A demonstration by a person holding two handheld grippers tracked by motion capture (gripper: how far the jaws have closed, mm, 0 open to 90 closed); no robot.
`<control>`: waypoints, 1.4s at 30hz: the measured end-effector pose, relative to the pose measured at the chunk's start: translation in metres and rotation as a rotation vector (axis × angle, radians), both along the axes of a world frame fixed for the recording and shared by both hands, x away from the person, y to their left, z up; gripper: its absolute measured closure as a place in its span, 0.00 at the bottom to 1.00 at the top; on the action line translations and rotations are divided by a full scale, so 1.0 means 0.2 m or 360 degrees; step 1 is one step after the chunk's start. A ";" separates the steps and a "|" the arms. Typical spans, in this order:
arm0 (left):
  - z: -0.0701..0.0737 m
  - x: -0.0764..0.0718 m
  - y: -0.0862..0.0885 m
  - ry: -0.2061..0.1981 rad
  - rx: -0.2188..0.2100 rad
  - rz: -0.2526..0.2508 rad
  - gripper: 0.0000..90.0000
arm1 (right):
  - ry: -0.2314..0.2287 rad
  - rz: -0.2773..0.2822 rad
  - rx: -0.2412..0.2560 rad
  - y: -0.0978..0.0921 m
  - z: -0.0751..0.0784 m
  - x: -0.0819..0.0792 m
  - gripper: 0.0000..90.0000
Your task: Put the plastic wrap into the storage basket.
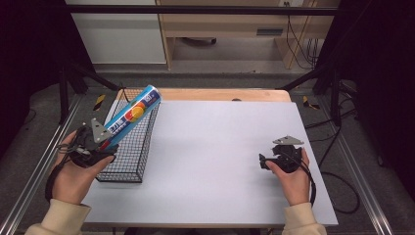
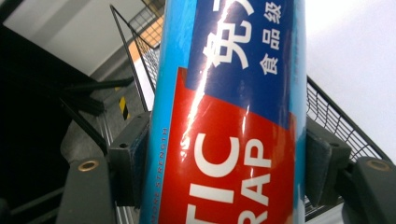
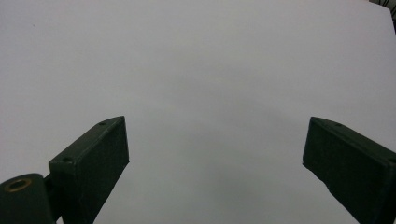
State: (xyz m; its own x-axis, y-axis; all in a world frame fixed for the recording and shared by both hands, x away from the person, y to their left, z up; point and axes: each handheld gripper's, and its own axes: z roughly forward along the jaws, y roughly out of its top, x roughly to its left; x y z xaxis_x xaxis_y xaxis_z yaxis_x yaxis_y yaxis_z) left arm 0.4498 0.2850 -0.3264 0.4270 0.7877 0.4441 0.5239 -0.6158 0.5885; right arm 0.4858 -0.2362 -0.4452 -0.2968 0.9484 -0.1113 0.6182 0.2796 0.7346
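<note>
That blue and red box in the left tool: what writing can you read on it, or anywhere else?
On the long blue and red cling-wrap box, left gripper view:
"TIC" over "RAP", cut-off white letters on the red panel.
"MORE STRENGTH", small, along the red panel's edge.
"食品级", white on the dark blue.
"免", one large character; its neighbour is cut off.
High view: the box's print is too small to read.
No other writing.

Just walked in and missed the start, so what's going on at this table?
A person is working at a white table with a handheld gripper in each hand. The left gripper is shut on a blue and red roll of plastic wrap, holding it tilted above a black wire basket at the table's left side. The left gripper view shows both pads pressed on the roll's sides. The right gripper is open and holds nothing, held over bare tabletop on the right.
</note>
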 end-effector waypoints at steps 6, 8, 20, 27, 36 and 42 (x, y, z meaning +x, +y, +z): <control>-0.02 0.03 0.00 0.0078 0.0045 0.0029 0.34 | -0.0002 0.0000 0.0019 0.00 0.00 0.00 0.08; -0.03 0.04 0.00 0.0098 0.0062 0.0039 0.34 | 0.0000 0.0000 0.0025 0.00 0.00 0.00 0.08; -0.07 0.08 0.01 0.0190 0.0070 0.0107 0.34 | 0.0016 -0.0006 0.0041 -0.02 -0.01 0.00 0.08; -0.09 0.08 0.01 0.0224 0.0076 0.0125 0.34 | 0.0010 -0.0004 0.0045 -0.02 -0.01 0.00 0.08; -0.11 0.09 0.00 0.0292 0.0105 0.0152 0.35 | 0.0009 -0.0008 0.0059 -0.03 -0.01 0.00 0.08; -0.13 0.10 0.01 0.0328 0.0121 0.0184 0.35 | 0.0010 -0.0006 0.0062 -0.03 -0.01 0.00 0.08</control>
